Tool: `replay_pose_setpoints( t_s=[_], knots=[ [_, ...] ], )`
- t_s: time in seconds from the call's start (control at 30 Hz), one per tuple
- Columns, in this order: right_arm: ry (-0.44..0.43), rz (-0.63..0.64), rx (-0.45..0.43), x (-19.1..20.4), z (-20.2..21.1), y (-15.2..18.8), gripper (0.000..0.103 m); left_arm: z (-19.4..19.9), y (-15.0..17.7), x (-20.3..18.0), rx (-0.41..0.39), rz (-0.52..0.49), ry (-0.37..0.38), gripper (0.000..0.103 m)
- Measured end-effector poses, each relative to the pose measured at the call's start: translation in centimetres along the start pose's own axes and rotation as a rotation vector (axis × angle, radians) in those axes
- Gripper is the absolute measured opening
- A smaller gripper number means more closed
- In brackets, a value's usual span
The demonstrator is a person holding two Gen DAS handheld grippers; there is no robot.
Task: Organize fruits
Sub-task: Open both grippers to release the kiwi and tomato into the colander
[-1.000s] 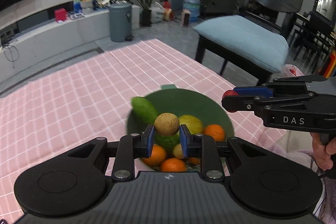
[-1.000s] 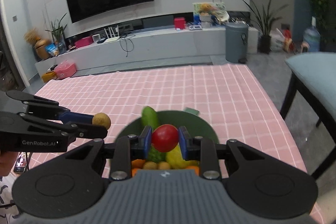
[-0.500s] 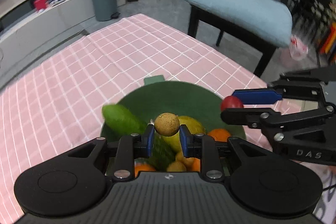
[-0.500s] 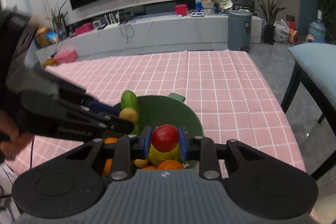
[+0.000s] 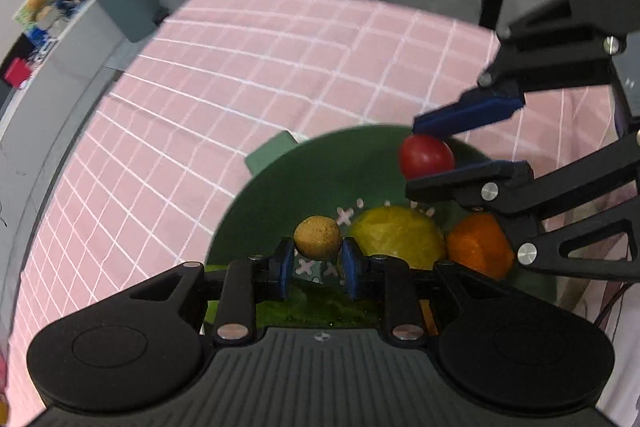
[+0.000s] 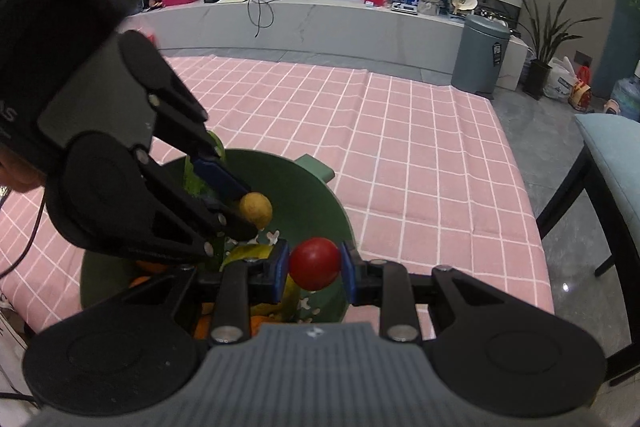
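Note:
A green bowl (image 5: 320, 163) (image 6: 308, 203) sits on the pink checked tablecloth (image 5: 224, 75). My left gripper (image 5: 318, 261) (image 6: 246, 215) is shut on a small tan round fruit (image 5: 318, 237) (image 6: 256, 207) and points steeply down into the bowl. My right gripper (image 6: 314, 269) (image 5: 434, 155) is shut on a red round fruit (image 6: 315, 263) (image 5: 426, 157), held over the bowl's right side. Inside lie a yellow fruit (image 5: 400, 237), an orange (image 5: 478, 245) and a green cucumber (image 6: 200, 183), partly hidden by the left gripper.
The tablecloth (image 6: 400, 147) stretches beyond the bowl. A dark chair with a light blue cushion (image 6: 612, 155) stands past the table's right edge. A grey bin (image 6: 482, 55) and a low white cabinet (image 6: 320, 23) stand farther back on the floor.
Both grippers have come down and in over the bowl, still holding their fruits. The left one has tipped downward and rolled, so the bowl's inside fills its view.

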State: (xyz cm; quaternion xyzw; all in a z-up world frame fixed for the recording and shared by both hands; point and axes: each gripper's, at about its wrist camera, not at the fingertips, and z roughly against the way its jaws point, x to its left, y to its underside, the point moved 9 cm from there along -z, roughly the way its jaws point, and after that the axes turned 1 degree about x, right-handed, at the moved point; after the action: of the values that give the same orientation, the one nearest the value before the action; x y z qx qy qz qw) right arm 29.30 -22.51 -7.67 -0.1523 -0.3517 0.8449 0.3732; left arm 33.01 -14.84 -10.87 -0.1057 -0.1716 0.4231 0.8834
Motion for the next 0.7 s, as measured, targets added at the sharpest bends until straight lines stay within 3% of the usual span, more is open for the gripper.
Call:
replay_pose_setpoints(
  t_s=[0.13,0.3,0.47,0.7],
  knots=[
    [-0.008,0.031,0.010,0.1,-0.6,0.1,0.024,-0.9,-0.2,0.6,0.043,0.012,0.002,0.029],
    [-0.016,0.066,0.013,0.2,-1.0,0.1,0.024,-0.9,0.1,0.9,0.026,0.033,0.022,0.031],
    [-0.023,0.078,0.018,0.2,-1.4,-0.1,0.024,0.9,0.1,1.4,-0.049,0.096,0.037,0.035],
    [-0.066,0.036,0.026,0.8,-2.3,-1.2,0.024,5.4,1.1,4.0,-0.169,0.254,-0.037,0.035]
  ],
)
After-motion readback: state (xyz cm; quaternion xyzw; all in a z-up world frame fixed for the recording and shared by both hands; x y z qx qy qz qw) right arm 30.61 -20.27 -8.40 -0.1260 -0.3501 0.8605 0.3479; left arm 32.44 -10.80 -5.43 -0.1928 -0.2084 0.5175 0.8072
